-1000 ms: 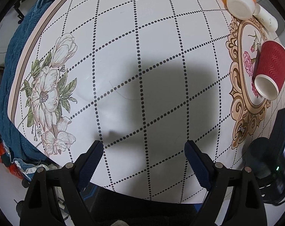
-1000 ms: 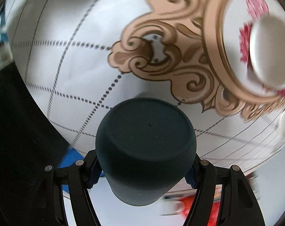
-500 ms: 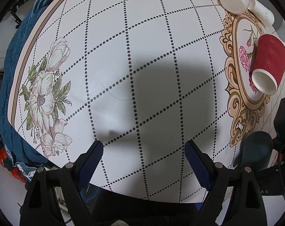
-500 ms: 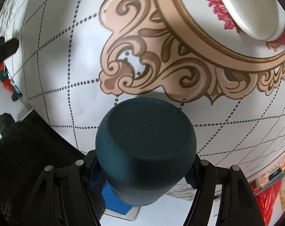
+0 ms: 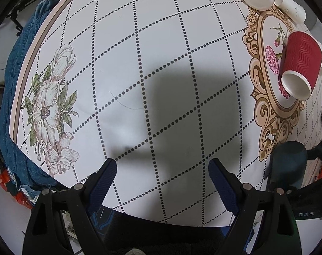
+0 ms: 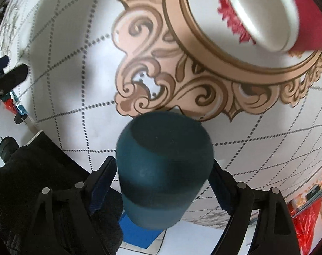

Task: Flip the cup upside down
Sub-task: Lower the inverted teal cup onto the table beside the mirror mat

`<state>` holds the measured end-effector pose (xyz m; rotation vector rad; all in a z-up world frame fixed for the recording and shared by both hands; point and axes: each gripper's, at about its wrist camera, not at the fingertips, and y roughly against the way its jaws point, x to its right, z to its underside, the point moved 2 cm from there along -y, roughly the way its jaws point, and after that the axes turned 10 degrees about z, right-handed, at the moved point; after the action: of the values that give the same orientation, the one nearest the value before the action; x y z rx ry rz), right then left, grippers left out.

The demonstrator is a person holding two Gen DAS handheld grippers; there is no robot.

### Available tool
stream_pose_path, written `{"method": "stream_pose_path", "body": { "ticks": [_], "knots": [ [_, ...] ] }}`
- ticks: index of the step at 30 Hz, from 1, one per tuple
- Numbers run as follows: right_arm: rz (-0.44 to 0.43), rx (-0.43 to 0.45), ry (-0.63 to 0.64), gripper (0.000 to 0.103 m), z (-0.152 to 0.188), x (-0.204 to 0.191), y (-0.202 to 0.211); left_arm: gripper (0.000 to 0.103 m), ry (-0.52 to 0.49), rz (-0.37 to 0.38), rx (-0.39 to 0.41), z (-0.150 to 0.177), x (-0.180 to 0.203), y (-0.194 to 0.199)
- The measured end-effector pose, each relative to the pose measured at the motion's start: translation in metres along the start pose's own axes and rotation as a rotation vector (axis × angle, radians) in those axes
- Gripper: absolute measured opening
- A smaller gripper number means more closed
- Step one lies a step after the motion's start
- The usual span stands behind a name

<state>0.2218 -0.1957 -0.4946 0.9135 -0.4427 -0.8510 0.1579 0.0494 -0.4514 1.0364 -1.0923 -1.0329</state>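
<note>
While the left gripper (image 5: pixel 162 170) hangs wide and empty, the right gripper (image 6: pixel 162 171) clamps the dark teal cup (image 6: pixel 164 165), base forward, just below the tablecloth's gold scrollwork (image 6: pixel 161 80).

Left gripper (image 5: pixel 162 170) spread wide; right gripper (image 6: pixel 163 170) clamped.
</note>
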Motion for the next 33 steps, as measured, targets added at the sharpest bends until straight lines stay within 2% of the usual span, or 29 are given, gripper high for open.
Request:
{"method": "stream_pose_path", "body": {
  "ticks": [5,12,14,16,20,24,26,33],
  "knots": [
    [0.025,0.024,0.001,0.086,-0.007,0.007,0.022,0.088,-0.008,0.002,0.001,0.008,0.01,0.003],
    [0.046,0.02,0.002,0.086,-0.02,0.0,0.029,0.088,-0.013,-0.001,0.004,0.012,0.015,0.004],
    [0.047,0.024,0.003,0.083,-0.022,-0.006,0.029,0.088,-0.009,-0.001,0.003,0.012,0.013,0.005],
    [0.062,0.021,0.005,0.073,-0.025,-0.013,0.027,0.088,-0.007,-0.001,0.003,0.014,0.01,0.004],
    [0.062,0.03,-0.002,0.072,-0.024,-0.014,0.026,0.088,-0.007,-0.003,0.004,0.016,0.008,0.004],
    [0.06,0.058,-0.017,0.071,-0.023,-0.017,0.026,0.088,-0.01,-0.006,0.005,0.016,0.01,0.006],
    [0.062,0.102,-0.061,0.071,-0.021,-0.018,0.028,0.088,-0.013,-0.007,0.005,0.014,0.016,0.01],
    [0.033,0.195,-0.133,0.071,0.004,-0.015,0.042,0.088,-0.027,-0.015,0.004,0.005,0.028,0.014]
  ]
}}
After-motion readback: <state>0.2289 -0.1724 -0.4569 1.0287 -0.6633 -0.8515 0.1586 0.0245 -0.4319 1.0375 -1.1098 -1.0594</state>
